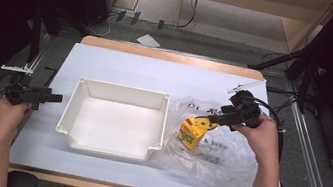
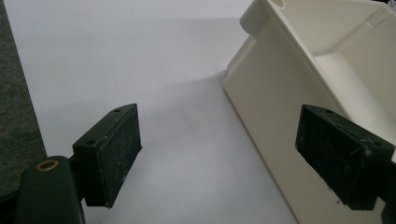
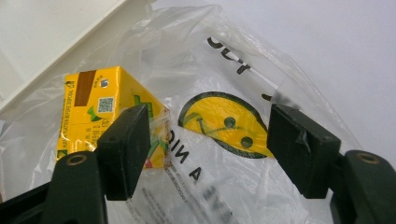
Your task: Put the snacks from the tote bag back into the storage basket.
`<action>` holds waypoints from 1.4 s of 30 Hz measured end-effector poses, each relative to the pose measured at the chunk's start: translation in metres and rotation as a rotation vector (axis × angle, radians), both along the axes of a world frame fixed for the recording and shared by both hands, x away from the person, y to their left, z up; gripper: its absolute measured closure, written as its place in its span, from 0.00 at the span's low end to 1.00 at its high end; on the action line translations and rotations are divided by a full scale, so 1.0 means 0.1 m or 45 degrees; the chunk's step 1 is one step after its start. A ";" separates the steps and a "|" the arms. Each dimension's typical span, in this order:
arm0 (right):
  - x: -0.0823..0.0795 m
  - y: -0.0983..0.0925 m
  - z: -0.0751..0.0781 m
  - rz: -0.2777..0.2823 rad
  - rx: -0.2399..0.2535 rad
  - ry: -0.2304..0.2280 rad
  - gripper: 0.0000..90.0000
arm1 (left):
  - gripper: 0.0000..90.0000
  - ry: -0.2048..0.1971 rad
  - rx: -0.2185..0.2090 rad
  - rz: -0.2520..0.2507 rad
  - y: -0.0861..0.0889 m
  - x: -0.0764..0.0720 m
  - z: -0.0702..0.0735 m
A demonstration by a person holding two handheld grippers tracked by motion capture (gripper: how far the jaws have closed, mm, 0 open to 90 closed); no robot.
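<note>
Right gripper with fingers wide apart over a clear plastic bag, yellow carton inside, nothing gripped, left gripper fingers spread, empty, beside white tray on desk

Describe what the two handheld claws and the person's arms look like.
Both claws, the left claw and the right claw, are black, each with two blocky rectangular jaws whose flat pads look scuffed and carry small screw holes. A brass-coloured ring sits at the jaw base. A pale plate tops each, and black cables trail behind. The forearms are bare, with no sleeves in sight.
</note>
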State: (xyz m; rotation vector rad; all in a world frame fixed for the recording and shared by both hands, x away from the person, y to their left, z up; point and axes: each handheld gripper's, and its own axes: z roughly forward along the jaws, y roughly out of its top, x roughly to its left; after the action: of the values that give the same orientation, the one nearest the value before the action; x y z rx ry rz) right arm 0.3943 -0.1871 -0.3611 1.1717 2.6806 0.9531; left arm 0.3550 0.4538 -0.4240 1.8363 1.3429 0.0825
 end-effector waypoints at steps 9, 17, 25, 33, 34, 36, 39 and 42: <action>0.00 0.00 -0.01 -0.007 -0.003 0.000 0.33 | 0.17 -0.001 0.000 -0.008 -0.01 0.01 0.00; 0.00 0.00 -0.02 -0.004 -0.006 -0.002 0.32 | 0.17 -0.004 -0.003 -0.005 -0.01 0.01 0.00; 0.00 -0.01 -0.01 -0.010 -0.003 -0.008 0.31 | 0.17 -0.003 -0.001 -0.007 -0.01 0.01 0.00; 0.02 -0.02 -0.02 -0.040 -0.008 -0.013 0.26 | 0.17 -0.001 0.004 -0.008 -0.02 0.01 0.00; 0.02 -0.02 -0.03 -0.041 -0.005 -0.013 0.25 | 0.17 0.000 0.005 -0.009 -0.02 0.01 0.00; 0.01 -0.02 -0.02 -0.035 -0.001 -0.008 0.25 | 0.17 0.001 0.005 -0.008 -0.02 0.01 0.00; 0.01 -0.02 -0.02 -0.030 -0.005 -0.016 0.25 | 0.17 0.000 0.005 -0.008 -0.02 0.01 0.00; 0.01 -0.01 -0.03 -0.022 -0.008 -0.016 0.25 | 0.17 0.000 0.006 -0.008 -0.02 0.01 0.00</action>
State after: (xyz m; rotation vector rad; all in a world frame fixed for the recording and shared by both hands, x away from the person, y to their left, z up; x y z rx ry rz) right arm 0.3954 -0.1884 -0.3638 1.1813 2.6575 0.9460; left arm 0.3559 0.4521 -0.4238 1.8445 1.3379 0.0818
